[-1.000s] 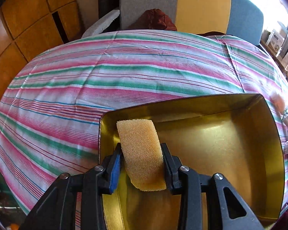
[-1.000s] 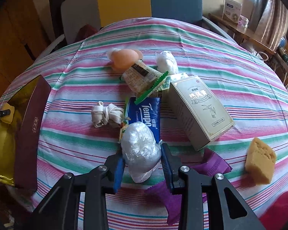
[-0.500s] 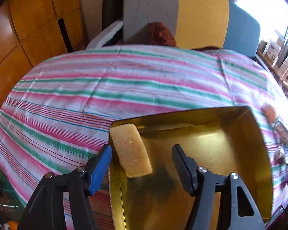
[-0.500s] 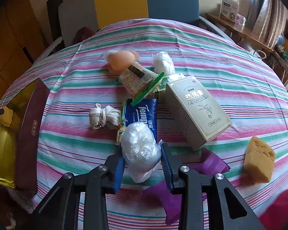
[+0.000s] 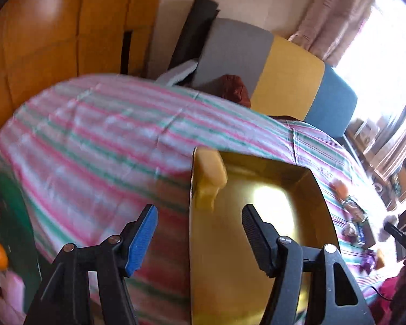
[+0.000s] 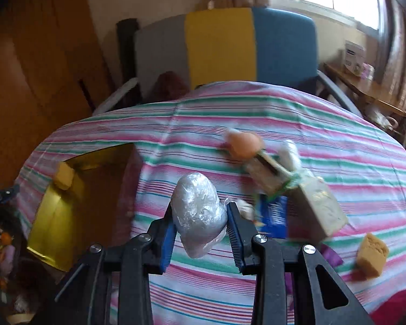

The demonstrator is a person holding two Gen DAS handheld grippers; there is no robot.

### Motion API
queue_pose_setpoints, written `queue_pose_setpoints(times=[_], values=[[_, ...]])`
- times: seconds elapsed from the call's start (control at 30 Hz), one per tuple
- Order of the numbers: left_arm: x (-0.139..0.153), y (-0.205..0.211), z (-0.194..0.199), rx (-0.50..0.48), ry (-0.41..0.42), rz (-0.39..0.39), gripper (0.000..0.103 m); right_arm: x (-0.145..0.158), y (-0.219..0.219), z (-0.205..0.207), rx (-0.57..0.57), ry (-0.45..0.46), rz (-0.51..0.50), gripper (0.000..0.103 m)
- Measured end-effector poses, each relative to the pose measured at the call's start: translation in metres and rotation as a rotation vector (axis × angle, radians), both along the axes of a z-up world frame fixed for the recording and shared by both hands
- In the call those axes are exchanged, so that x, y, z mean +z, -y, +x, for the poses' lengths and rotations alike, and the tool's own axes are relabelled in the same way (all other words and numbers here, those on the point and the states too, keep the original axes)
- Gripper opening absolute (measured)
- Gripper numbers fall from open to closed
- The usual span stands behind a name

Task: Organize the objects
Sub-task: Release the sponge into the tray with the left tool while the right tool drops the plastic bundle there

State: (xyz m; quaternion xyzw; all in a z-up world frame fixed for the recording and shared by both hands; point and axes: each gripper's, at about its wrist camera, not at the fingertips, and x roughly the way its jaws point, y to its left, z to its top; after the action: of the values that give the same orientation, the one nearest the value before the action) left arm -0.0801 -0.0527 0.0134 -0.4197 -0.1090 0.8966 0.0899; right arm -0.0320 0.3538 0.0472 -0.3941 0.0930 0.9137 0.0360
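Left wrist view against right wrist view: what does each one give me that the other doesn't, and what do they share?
Only the left wrist view shows the left gripper, nothing between its fingers, above the near edge of the gold box.

Only the right wrist view shows the right gripper shut on a plastic-wrapped bundle, and the second sponge sitting apart near the right edge of the tablecloth.

Both show the gold box with a yellow sponge in its far left corner, the tablecloth and the tricolour chair.
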Motion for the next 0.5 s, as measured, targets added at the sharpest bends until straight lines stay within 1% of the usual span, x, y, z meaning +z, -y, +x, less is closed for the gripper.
queue_pose_setpoints(times=[0.1, 0.17, 0.27, 0.3, 0.37, 0.43, 0.5], values=[[-0.011, 0.011, 0.014, 0.021, 0.017, 0.010, 0.064, 0.007, 0.071, -0.033, 0.202, 0.026, -0.046, 0.036], [-0.015, 0.017, 0.022, 0.030, 0.024, 0.018, 0.064, 0.000, 0.115, -0.054, 0.314, 0.071, -0.102, 0.036], [-0.020, 0.024, 0.034, 0.052, 0.019, 0.005, 0.064, -0.017, 0.180, -0.089, 0.447, 0.159, -0.166, 0.036], [-0.023, 0.026, 0.035, 0.063, 0.028, 0.006, 0.064, -0.024, 0.200, -0.100, 0.478, 0.187, -0.176, 0.036], [-0.029, 0.033, 0.037, 0.070, 0.051, 0.036, 0.064, -0.040, 0.231, -0.122, 0.501, 0.243, -0.186, 0.036], [-0.033, 0.040, 0.036, 0.087, 0.071, 0.058, 0.064, -0.058, 0.253, -0.145, 0.494, 0.304, -0.222, 0.036], [-0.034, 0.046, 0.036, 0.091, 0.072, 0.078, 0.064, -0.075, 0.265, -0.163, 0.466, 0.354, -0.253, 0.036]])
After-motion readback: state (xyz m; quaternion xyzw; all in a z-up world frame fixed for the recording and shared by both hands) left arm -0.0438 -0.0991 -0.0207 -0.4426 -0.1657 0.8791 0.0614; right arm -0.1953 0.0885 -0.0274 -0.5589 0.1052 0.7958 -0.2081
